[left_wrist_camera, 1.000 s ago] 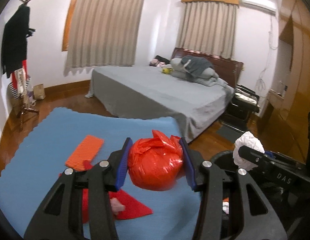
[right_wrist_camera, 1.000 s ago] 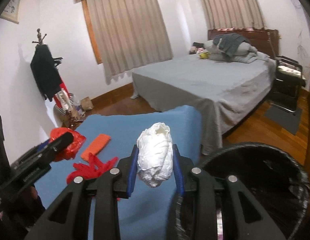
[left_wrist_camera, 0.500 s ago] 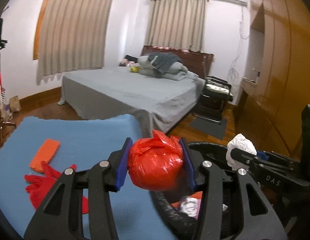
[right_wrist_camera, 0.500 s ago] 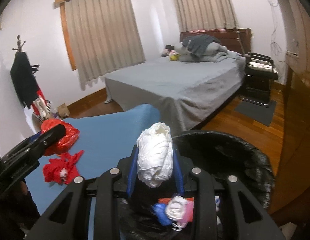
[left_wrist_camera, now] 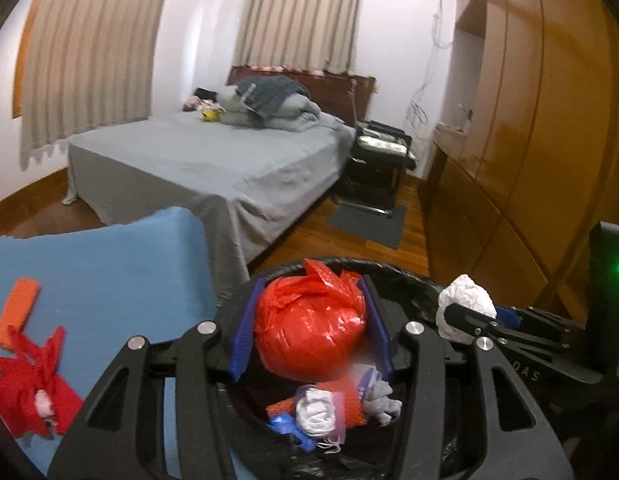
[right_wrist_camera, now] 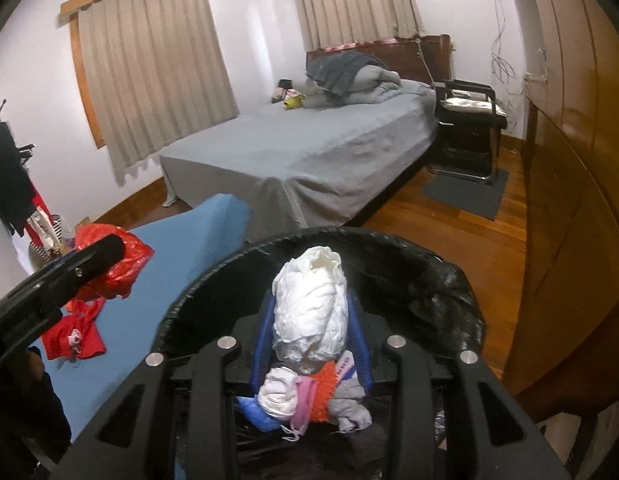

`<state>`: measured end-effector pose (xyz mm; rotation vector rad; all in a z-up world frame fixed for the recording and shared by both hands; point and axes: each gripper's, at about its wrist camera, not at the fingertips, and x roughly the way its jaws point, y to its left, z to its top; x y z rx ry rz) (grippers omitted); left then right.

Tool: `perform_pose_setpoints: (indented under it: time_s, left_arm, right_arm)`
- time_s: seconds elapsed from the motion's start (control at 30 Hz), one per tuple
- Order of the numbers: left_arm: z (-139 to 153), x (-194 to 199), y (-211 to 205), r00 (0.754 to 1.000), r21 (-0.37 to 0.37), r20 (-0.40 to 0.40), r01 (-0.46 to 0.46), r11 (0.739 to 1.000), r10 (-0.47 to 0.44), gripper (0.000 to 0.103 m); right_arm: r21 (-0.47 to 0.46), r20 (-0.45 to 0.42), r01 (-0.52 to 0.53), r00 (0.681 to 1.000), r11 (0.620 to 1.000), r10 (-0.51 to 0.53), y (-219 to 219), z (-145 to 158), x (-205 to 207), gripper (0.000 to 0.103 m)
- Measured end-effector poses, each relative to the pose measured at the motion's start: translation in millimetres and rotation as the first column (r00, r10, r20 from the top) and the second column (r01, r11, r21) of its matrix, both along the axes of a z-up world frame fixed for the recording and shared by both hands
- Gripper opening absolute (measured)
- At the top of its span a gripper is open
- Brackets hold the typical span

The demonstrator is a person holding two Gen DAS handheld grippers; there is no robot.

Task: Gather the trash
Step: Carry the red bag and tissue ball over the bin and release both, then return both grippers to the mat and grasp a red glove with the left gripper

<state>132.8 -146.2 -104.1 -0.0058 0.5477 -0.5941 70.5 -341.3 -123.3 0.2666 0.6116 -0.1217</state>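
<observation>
My left gripper is shut on a red plastic bag ball and holds it over the black-lined trash bin. My right gripper is shut on a crumpled white paper wad, also above the bin. Inside the bin lie white, orange, blue and grey scraps. In the left wrist view the white wad shows at right; in the right wrist view the red bag shows at left.
A blue mat lies left of the bin with a red cloth and an orange block on it. A grey bed stands behind, a black chair beside it, a wooden wardrobe at right.
Both grippers have swung right from above the blue mat to above the trash bin, still holding the red bag and the white wad. The bin's contents have come into view.
</observation>
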Motion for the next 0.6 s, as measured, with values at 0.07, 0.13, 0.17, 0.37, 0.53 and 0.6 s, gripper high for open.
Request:
perform_pose_setpoints:
  time_s: [0.07, 0.13, 0.17, 0.37, 0.53, 0.6]
  left_arm:
    - [-4, 2, -6, 1.000, 0.005, -0.006, 0.010, 1.000, -0.010, 0.053]
    - [-8, 4, -9, 1.000, 0.002, -0.017, 0.018, 1.000, -0.018, 0.058]
    - [-9, 6, -10, 1.000, 0.004, -0.019, 0.018, 1.000, -0.018, 0.058]
    - [-10, 14, -13, 1.000, 0.001, -0.031, 0.002, 1.000, -0.002, 0.070]
    - [-5, 16, -3, 0.999, 0.003, -0.016, -0.036, 0.999, 0.036, 0.079]
    - [-2, 17, 5, 0.998, 0.000, -0.009, -0.058, 0.998, 0.058, 0.083]
  right_arm:
    - [0.004, -0.010, 0.012, 1.000, 1.000, -0.012, -7, -5, 1, 0.035]
    - [0.005, -0.015, 0.023, 1.000, 1.000, -0.022, -10, -8, 0, 0.036]
    - [0.005, -0.016, 0.027, 1.000, 1.000, -0.027, -13, -9, 0, 0.036]
    - [0.007, -0.015, 0.057, 0.998, 0.998, -0.056, -25, -12, -4, 0.051]
    - [-0.001, -0.003, 0.084, 0.996, 0.996, -0.084, -30, -9, -8, 0.074]
    - [-0.013, 0.008, 0.092, 0.996, 0.996, -0.092, -27, -5, -9, 0.088]
